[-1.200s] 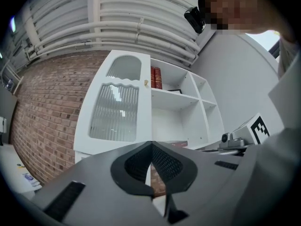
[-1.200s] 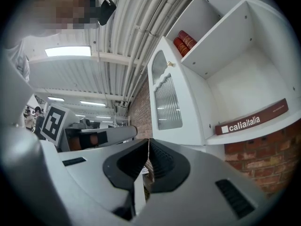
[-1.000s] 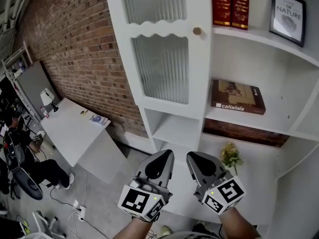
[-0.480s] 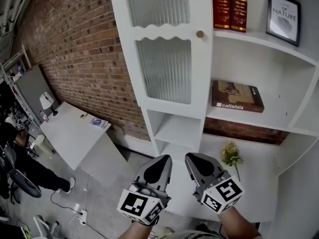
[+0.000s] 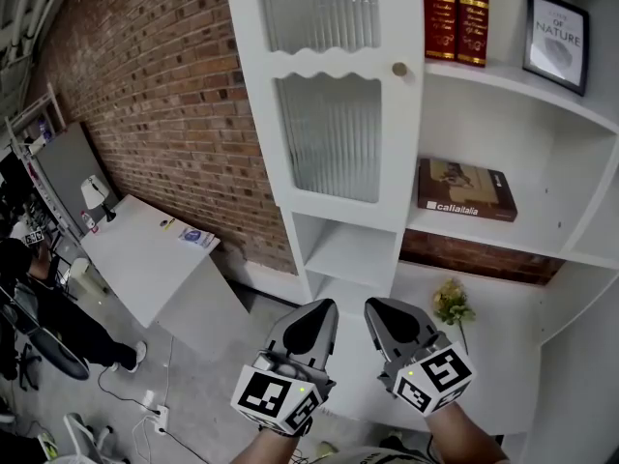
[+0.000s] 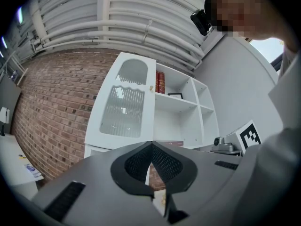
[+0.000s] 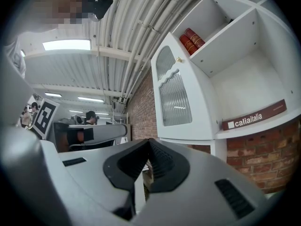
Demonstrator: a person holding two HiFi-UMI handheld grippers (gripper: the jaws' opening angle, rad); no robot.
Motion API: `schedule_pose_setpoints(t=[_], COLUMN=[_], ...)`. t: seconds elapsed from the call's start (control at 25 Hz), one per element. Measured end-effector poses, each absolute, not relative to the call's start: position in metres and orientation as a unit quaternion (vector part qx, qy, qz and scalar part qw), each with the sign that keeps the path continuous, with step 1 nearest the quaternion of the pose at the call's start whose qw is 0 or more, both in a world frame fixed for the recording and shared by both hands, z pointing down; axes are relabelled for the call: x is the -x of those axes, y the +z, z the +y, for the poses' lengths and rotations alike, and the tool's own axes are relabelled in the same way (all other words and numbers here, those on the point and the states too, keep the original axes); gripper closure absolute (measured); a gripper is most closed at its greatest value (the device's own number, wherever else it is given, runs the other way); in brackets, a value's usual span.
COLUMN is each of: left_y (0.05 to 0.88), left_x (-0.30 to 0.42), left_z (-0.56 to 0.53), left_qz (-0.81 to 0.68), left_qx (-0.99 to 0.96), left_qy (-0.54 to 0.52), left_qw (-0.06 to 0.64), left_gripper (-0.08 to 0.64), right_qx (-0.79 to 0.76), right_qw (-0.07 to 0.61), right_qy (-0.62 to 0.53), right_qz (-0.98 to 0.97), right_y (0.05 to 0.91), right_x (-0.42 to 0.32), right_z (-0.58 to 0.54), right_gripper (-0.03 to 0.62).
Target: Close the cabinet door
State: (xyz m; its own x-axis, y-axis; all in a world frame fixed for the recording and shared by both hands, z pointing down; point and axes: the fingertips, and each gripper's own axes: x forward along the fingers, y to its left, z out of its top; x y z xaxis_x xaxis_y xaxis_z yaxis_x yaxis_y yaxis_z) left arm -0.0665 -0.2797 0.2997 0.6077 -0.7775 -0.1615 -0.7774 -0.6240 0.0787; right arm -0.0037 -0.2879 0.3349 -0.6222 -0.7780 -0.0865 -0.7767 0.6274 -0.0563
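In front of me, above both my grippers, the white cabinet door [image 5: 329,133] with ribbed glass stands swung open at the left of the cabinet [image 5: 571,177]. Its small round knob [image 5: 399,69] is on the edge nearest the shelves. On the upper shelf two red books [image 5: 456,13] stand upright, and near them is a framed picture [image 5: 558,42]. On the middle shelf one book [image 5: 467,189] lies flat. On the lowest board is a small bunch of yellow flowers [image 5: 450,303]. My left gripper [image 5: 322,309] and my right gripper [image 5: 375,307] are side by side, low, well apart from the door. Both have the jaws pressed together, with nothing between them.
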Motion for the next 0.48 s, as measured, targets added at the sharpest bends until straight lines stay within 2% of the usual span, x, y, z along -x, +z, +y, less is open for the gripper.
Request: schedule_pose_setpoints(t=[0.48], left_y=[0.2994], left_x=[0.0653], left_z=[-0.2776], left_qz=[-0.436], left_qx=[-0.895], left_qy=[-0.091], left_qw=[-0.001], left_gripper=[0.549], right_qx=[0.429], right_qw=[0.051], right_qy=[-0.004], right_qz=[0.902], right_y=[0.3335], right_x=[0.0040], right_z=[-0.2852], right_gripper=[0.575])
